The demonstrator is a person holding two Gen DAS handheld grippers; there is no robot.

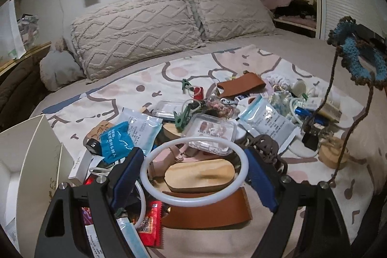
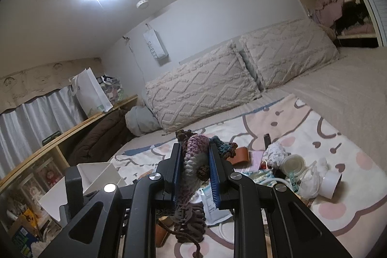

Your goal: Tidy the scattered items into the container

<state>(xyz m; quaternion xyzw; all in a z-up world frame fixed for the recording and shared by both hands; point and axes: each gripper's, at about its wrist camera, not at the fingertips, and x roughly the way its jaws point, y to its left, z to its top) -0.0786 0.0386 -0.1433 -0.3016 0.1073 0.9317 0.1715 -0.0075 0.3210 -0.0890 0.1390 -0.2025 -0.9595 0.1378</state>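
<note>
A: Gripping a thin white plastic ring (image 1: pixel 194 172), the left gripper (image 1: pixel 193 175) has its blue-padded fingers (image 1: pixel 128 171) pressed on the ring's left and right rims, jaws fairly wide. Ring is smooth, round, hollow; wooden oval block (image 1: pixel 200 177) shows through it.

B: Ring's place?

A: Between the pads, lifted above the clutter on the cartoon-print bedsheet (image 1: pixel 135 88). White open-top cardboard box (image 1: pixel 31 151) sits near left, just beside the pile.

B: Right gripper?

A: Right gripper (image 2: pixel 194 171) narrow, clamped on a crocheted yarn piece (image 2: pixel 193 161), chunky knit, mauve, grey, brown, teal edge. Brown yarn cords hang below the jaws. From the left wrist view the same piece hangs at far right, teal ruffle with brown trim.

B: Rest of pile?

A: Flat tan leather strip (image 1: pixel 208 209) near, under the ring. Glossy blue foil sachet (image 1: pixel 116 139) left. Clear rigid plastic case (image 1: pixel 209 134) just beyond the ring. White foil packets (image 1: pixel 268 122) right. Two textured beige pillows (image 1: pixel 135 30) far.
</note>
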